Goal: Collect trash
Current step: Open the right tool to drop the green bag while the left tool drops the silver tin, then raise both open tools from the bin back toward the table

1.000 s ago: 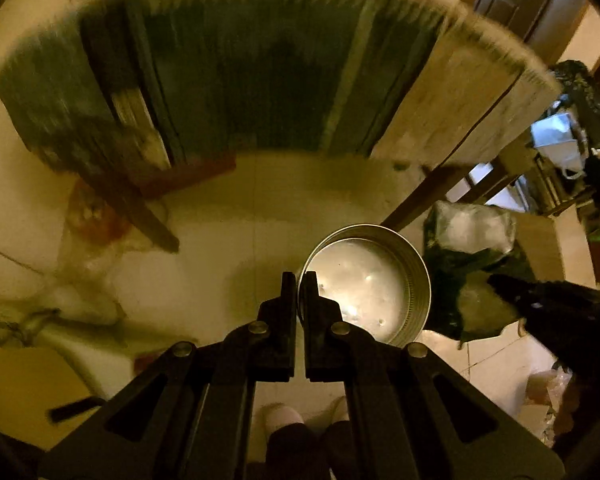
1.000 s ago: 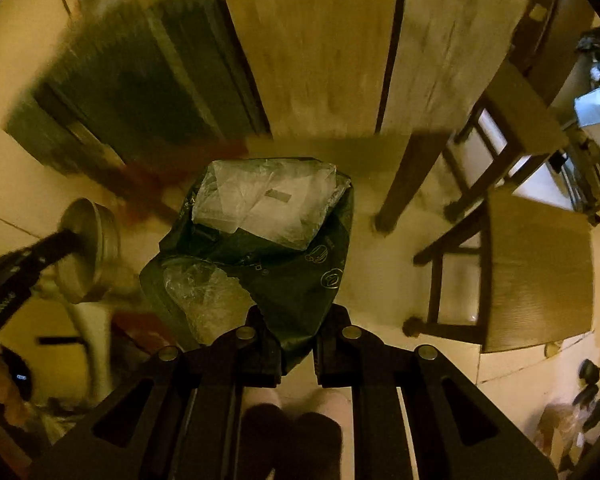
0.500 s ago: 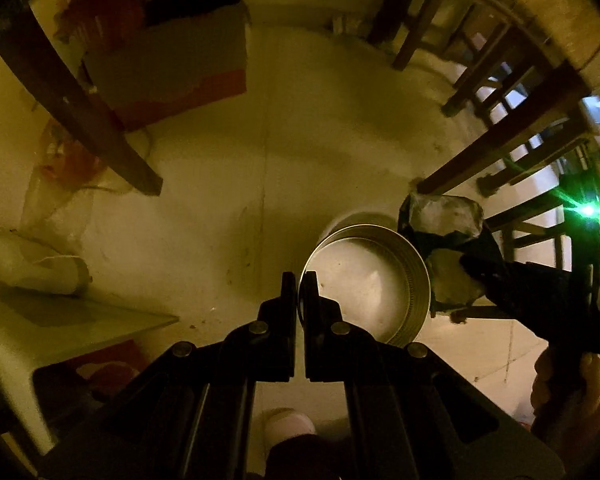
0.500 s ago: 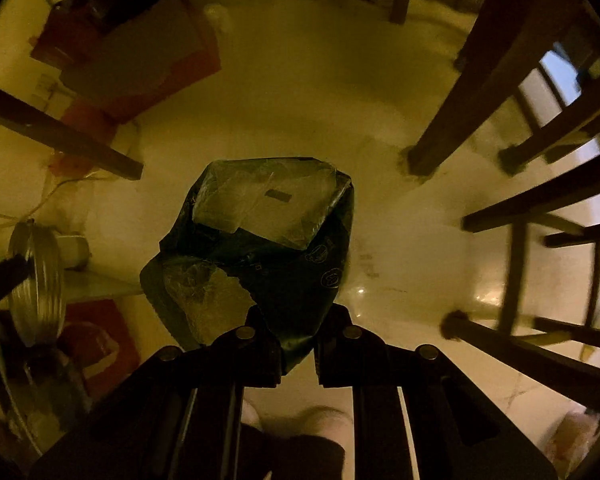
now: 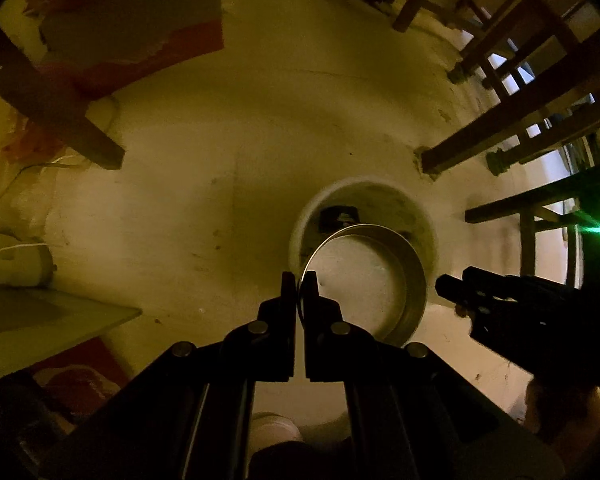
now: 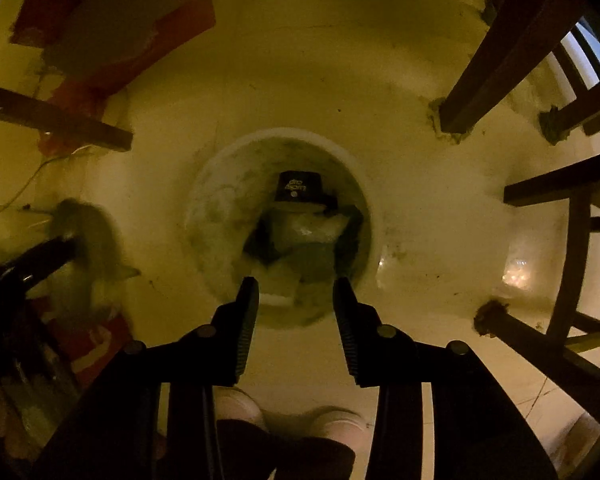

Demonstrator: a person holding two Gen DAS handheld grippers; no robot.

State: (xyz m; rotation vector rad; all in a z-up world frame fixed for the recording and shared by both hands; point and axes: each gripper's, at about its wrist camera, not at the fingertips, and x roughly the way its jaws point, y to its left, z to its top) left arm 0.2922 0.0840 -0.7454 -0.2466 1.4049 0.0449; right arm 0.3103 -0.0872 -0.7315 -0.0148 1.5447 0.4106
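Observation:
A white trash bin (image 6: 204, 200) stands on the pale floor, seen from above. Inside it lies the green plastic bag of trash (image 6: 304, 236) beside a black packet (image 6: 296, 188). My right gripper (image 6: 294, 284) is open and empty just above the bin's near rim. My left gripper (image 5: 299, 280) is shut on the rim of a round metal tin (image 5: 380, 280), held over the same bin (image 5: 424, 216). The right gripper (image 5: 452, 288) shows in the left wrist view to the right of the tin.
Dark wooden chair legs (image 6: 500, 52) and table legs (image 5: 60, 120) stand around the bin. A red-and-grey cardboard box (image 6: 132, 28) lies at the far left. A white appliance (image 5: 12, 260) with a cord sits at the left. My shoes (image 6: 236, 404) are below.
The right gripper has opened and let go of the green bag, which now lies in the bin. Both grippers have tilted down over the bin. The left still holds the tin.

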